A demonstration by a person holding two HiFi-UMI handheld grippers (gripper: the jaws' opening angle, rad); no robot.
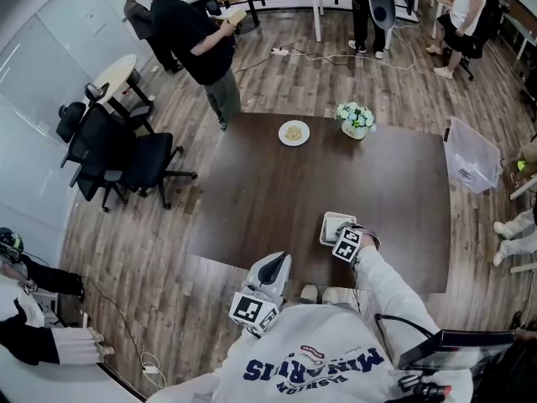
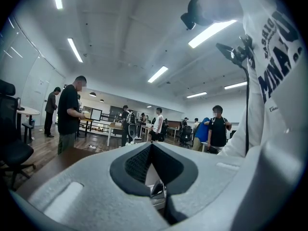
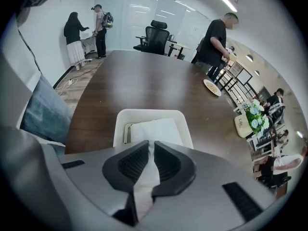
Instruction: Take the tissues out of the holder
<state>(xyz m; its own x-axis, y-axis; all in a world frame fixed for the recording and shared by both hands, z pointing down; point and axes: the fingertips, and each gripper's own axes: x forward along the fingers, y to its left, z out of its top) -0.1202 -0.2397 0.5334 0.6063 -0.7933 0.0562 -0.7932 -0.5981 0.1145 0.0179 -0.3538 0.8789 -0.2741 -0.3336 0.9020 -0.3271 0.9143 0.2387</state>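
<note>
A white tissue holder [image 1: 333, 222] stands near the front edge of the dark brown table [image 1: 268, 191], just before me. In the right gripper view its rim [image 3: 150, 113] frames a stack of white tissues [image 3: 156, 129]. My right gripper [image 3: 151, 147] points steeply down over the holder and is shut on a tissue, which runs as a white strip between the two pads. In the head view that right gripper [image 1: 341, 233] hangs at the holder's near side. My left gripper [image 1: 275, 265] is held level off the table's front edge, shut and empty [image 2: 151, 145].
At the table's far end lie a small plate [image 1: 294, 133] and a flower pot [image 1: 355, 121]. Black office chairs [image 1: 126, 158] stand to the left, a clear plastic bin [image 1: 471, 154] to the right. A person [image 1: 197, 36] stands beyond the table; others are farther back.
</note>
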